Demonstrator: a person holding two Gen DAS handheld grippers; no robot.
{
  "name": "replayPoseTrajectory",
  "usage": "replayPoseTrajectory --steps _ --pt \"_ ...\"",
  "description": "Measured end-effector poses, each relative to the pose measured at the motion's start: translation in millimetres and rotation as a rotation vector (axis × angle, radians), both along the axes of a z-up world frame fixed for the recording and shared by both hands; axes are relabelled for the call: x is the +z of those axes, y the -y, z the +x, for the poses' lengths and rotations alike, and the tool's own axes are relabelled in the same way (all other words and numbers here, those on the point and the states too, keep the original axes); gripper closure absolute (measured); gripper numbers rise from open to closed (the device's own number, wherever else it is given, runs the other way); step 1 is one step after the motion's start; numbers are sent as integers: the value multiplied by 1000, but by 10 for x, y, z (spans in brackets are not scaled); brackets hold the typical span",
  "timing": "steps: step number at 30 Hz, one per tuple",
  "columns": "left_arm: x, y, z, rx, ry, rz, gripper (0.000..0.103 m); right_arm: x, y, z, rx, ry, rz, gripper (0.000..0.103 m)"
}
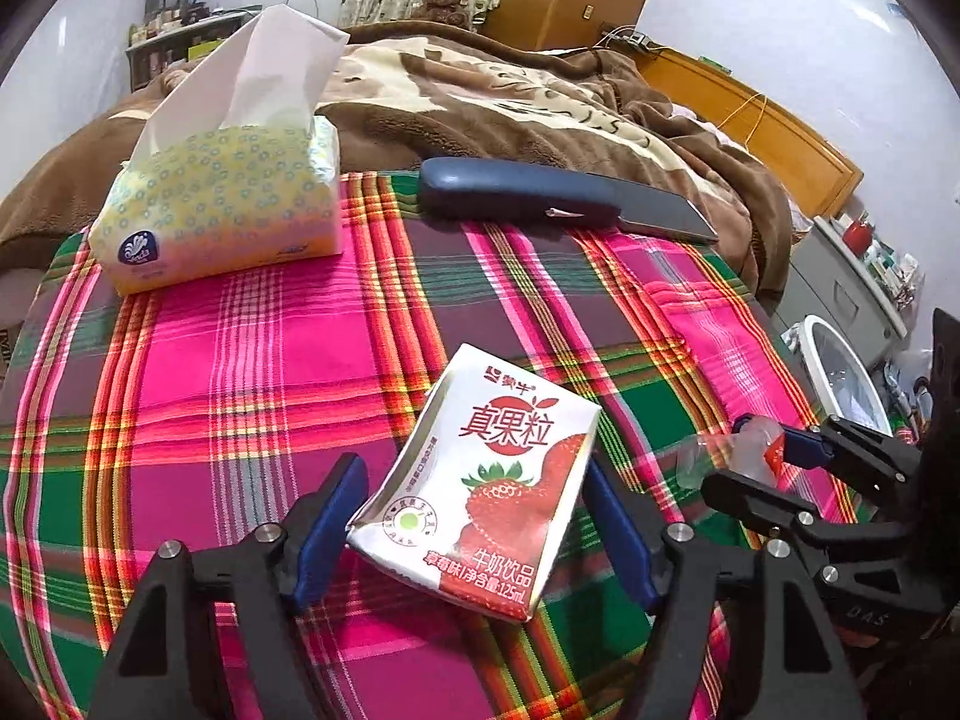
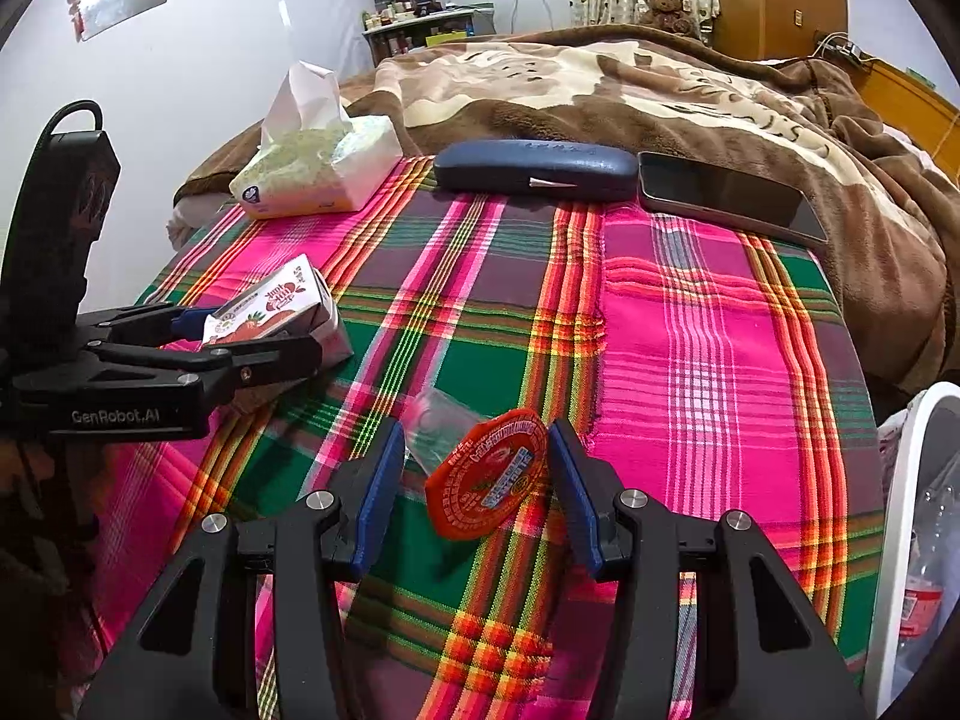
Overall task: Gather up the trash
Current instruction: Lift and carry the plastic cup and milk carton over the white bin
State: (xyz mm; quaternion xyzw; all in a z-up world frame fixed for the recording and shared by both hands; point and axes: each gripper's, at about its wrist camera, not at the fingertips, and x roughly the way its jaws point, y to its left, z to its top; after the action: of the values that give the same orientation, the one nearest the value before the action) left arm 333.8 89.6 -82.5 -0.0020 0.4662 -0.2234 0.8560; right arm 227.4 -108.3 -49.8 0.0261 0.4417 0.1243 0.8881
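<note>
- The plaid cloth (image 2: 690, 324) covers the surface; its right half, from the middle out to the right edge, lies bare in the right wrist view.
- Just past the right edge stands a white bin (image 2: 912, 480) with clear plastic inside, including what looks like a bottle with a red label.
- The left gripper (image 1: 474, 516) is spread wide, its blue pads on either side of a crushed strawberry milk carton (image 1: 480, 480) that lies near the front edge, left of centre. In the left wrist view a gap shows beside the left pad, and the right pad sits right at the carton's edge; whether it touches I cannot tell.
- The right gripper (image 2: 474, 492) is also wide apart, straddling a clear jelly cup (image 2: 438, 420) with a red-orange foil lid (image 2: 486, 474) near the front edge. Both pads stand clear of the lid.
- The two grippers work close beside each other, each showing in the other's view.
- Along the far edge: a tissue pack (image 1: 222, 204) at the far left corner, a dark blue glasses case (image 2: 534, 171) in the middle, a phone (image 2: 726, 195) lying face up to its right.
- Beyond the far edge lies a brown blanket (image 2: 600, 90).
</note>
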Motion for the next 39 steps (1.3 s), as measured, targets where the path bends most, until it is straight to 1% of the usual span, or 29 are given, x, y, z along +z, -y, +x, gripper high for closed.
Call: replayPoseTrajectory --steps 3,8,15,17,22,27,30,37,39 --pt "12 36 -35 6 6 26 33 2 -4 -4 -2 -1 3 52" --pt "69 64 -120 31 17 39 34 13 13 -23 -5 -3 23 52" --pt "306 89 -436 57 71 33 34 124 87 -147 -15 23 59 52" --pt "378 135 -543 61 87 37 34 161 121 -195 -18 31 67 52" --pt "545 288 -792 46 115 21 33 318 255 -372 -34 68 70 52" --pt "715 533 -1042 31 154 16 33 451 451 -554 -63 103 71 52" --pt "792 726 -1176 10 165 -3 33 528 619 -674 -89 125 73 52" --pt "922 1173 -1422 -34 187 -23 33 627 979 -870 -153 163 59 52" --pt "952 1319 -1473 -48 199 -18 33 641 1122 -930 -179 167 55 52"
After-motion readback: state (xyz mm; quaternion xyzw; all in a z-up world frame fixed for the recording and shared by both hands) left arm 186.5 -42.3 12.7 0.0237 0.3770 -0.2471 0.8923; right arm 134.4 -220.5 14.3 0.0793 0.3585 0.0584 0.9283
